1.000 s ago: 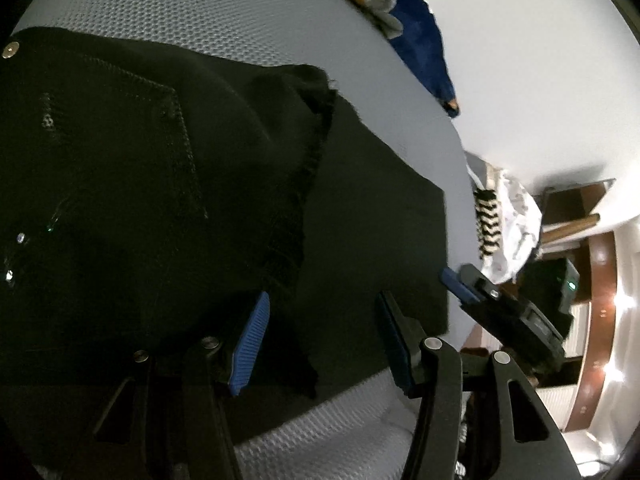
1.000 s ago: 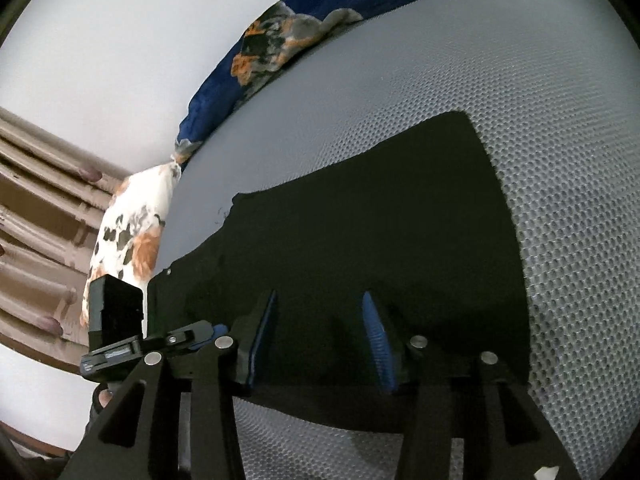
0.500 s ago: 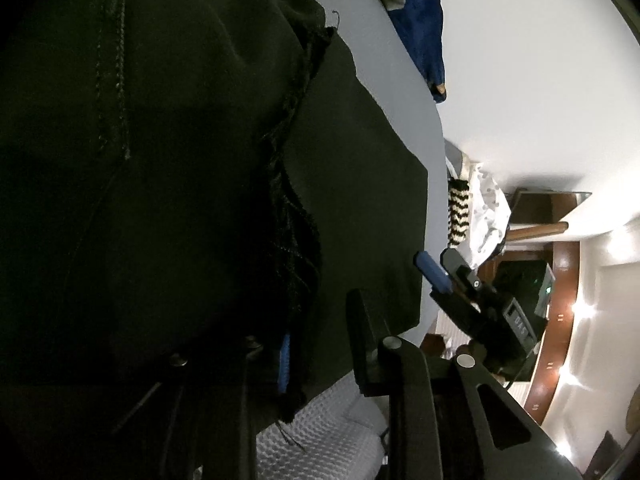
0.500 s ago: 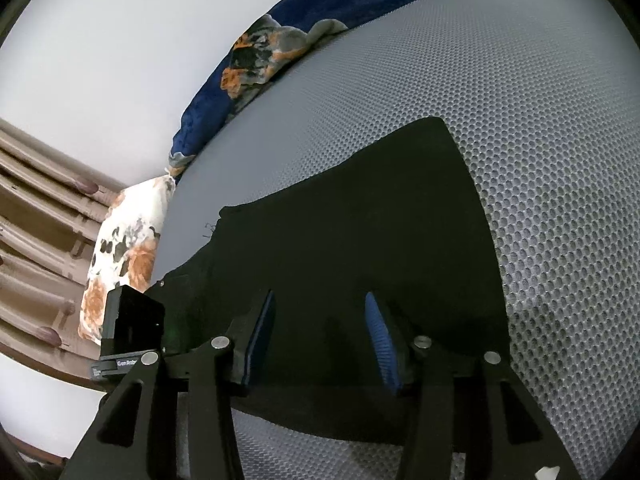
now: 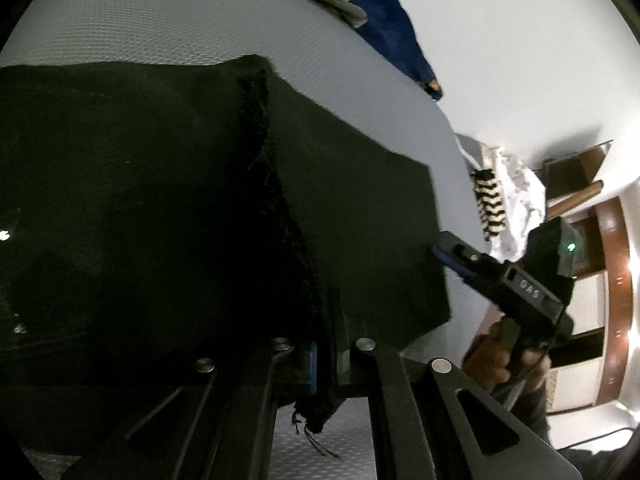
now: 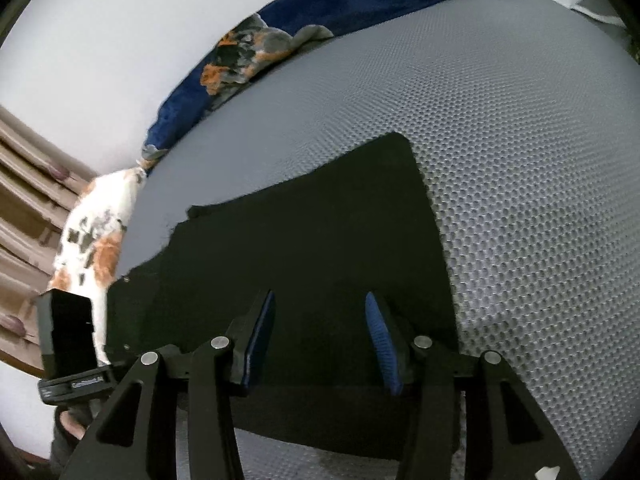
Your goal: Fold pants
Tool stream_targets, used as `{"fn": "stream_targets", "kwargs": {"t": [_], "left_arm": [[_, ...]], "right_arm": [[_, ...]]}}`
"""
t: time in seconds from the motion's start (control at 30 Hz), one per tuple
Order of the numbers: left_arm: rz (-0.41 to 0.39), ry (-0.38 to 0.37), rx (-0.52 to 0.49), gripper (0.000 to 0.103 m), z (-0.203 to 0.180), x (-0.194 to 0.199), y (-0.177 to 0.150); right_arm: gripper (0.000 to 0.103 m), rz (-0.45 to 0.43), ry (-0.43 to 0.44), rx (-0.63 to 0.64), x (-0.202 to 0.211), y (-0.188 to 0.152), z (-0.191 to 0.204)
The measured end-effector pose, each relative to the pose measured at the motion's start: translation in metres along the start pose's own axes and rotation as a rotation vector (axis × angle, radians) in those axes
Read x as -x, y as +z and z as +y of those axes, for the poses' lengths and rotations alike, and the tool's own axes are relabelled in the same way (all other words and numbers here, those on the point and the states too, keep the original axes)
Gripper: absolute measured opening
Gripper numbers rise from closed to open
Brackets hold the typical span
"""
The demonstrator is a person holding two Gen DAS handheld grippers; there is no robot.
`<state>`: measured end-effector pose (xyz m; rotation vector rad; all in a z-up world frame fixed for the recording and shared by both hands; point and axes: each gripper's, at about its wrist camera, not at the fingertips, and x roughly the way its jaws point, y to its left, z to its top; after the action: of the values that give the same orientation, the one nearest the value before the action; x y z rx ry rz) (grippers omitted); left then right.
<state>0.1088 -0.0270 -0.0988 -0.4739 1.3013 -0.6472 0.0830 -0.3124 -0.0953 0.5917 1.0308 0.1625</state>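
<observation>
Black pants (image 5: 160,200) lie spread on a grey mesh mattress (image 5: 160,20). My left gripper (image 5: 324,340) is shut on their frayed inner edge near the front, and loose threads hang below the pads. In the right wrist view one flat pant leg (image 6: 320,240) runs away from me. My right gripper (image 6: 320,296) is open over its near end, blue pads apart, with cloth lying under them. In the left wrist view a hand holds the right gripper (image 5: 448,252) at the leg's right edge.
A blue patterned blanket (image 6: 280,40) lies bunched along the mattress's far edge by the white wall. A white and orange pillow (image 6: 92,240) sits at the left, and a white cloth with a striped trim (image 5: 508,196) at the right. Bare mattress (image 6: 520,160) stretches to the right of the leg.
My left jaws have closed from wide apart onto the frayed edge of the pants, and the left view has shifted. The right gripper stays where it was, still open.
</observation>
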Motion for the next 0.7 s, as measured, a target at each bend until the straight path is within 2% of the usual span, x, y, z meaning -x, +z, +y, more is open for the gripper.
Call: {"fn": "stream_targets", "kwargs": {"t": [0.1, 0.2, 0.37, 0.43, 0.5, 0.63, 0.7], "left_arm": [[0.018, 0.019, 0.033, 0.003, 0.013, -0.009, -0.002], [0.017, 0.066, -0.018, 0.004, 0.005, -0.019, -0.003], [0.001, 0.127, -0.088, 0.008, -0.003, -0.016, -0.005], [-0.029, 0.187, -0.128, 0.016, -0.008, -0.010, -0.004], [-0.087, 0.250, -0.188, 0.018, -0.017, -0.001, -0.003], [-0.174, 0.292, -0.256, 0.019, -0.030, 0.011, 0.006], [-0.187, 0.305, -0.286, 0.019, -0.036, 0.005, 0.016]], "right_arm": [[0.044, 0.021, -0.062, 0.042, -0.006, -0.002, 0.005], [0.044, 0.046, -0.110, 0.082, -0.014, -0.004, 0.009], [0.044, 0.040, -0.127, 0.112, -0.016, -0.003, 0.011], [0.044, 0.038, -0.133, 0.118, -0.017, -0.002, 0.014], [0.045, 0.023, -0.143, 0.121, -0.013, -0.003, 0.017], [0.045, -0.042, -0.169, 0.146, -0.005, 0.005, 0.023], [0.045, -0.057, -0.195, 0.173, -0.007, 0.014, 0.026]]}}
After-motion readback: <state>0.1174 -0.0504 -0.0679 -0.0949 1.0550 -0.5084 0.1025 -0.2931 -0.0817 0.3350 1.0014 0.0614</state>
